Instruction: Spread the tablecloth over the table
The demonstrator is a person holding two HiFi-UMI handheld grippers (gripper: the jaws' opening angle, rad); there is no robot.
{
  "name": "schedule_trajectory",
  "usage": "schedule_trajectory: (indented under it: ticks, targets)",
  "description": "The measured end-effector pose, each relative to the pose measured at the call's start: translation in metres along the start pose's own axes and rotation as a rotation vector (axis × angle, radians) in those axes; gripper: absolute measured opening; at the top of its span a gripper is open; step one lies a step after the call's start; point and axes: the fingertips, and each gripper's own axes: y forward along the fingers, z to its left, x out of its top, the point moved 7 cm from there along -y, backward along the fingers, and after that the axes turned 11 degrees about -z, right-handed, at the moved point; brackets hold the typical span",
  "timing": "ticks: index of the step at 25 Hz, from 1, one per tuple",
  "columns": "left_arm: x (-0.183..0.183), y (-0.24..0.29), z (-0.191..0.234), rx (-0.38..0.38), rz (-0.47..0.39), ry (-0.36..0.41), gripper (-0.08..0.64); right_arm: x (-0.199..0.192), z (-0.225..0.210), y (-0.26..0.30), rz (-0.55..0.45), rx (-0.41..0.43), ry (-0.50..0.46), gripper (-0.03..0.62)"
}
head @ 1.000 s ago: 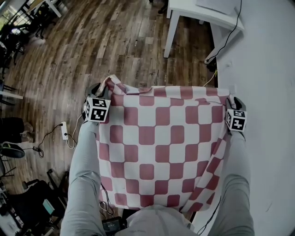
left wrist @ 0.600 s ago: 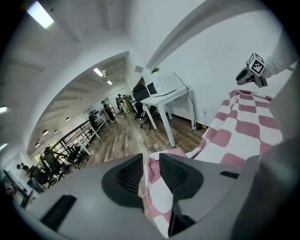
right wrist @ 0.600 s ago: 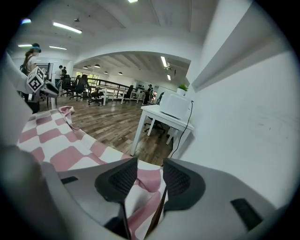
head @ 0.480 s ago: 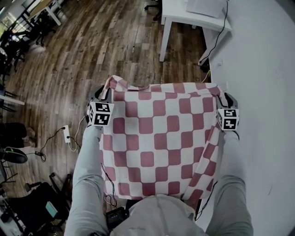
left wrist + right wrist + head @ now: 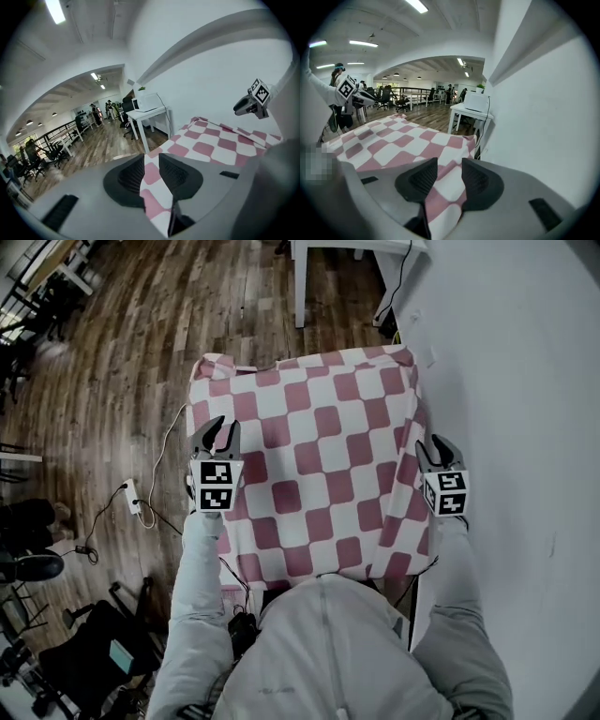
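Head view, with both gripper views. The red-and-white checked tablecloth (image 5: 309,456) is lying stretched out ahead of the person, its far edge reaching toward a white desk (image 5: 349,247) and its near hem hanging down just in front of the person's body. The left gripper (image 5: 217,430) is pinching the cloth's left edge. Its jaws are drawn nearly together, with a fold of checked fabric passing between them. The right gripper (image 5: 437,443) is clamping the right edge in the same way, close beside the white wall (image 5: 525,381). Both grips are sitting on the near half of the cloth, so most of the fabric is extending away from the jaws toward the far side, and the span between the grippers is running left to right. The table itself is hidden under the cloth. Judged from this, any further spreading is depending on both grippers equally, neither being nearer the far corners.
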Motion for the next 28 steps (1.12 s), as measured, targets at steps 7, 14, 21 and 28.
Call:
schedule_trajectory:
  ticks: [7,14,21,28]
  targets:
    - [0.0,-0.051,-0.092,-0.092,-0.018,-0.135,0.103,-0.062,0.05,-0.089,0.073,0.008,0.104,0.155]
    - [0.004,-0.092,-0.155,-0.169,-0.045,-0.2,0.063,-0.113,0.084,-0.142,0.14,0.032,0.163,0.156]
    - [0.002,-0.111,-0.191,-0.253,-0.062,-0.211,0.044,-0.144,0.101,-0.178,0.19,0.014,0.185,0.155]
    - [-0.002,-0.129,-0.214,-0.319,-0.061,-0.196,0.04,-0.161,0.118,-0.185,0.245,0.018,0.205,0.155]
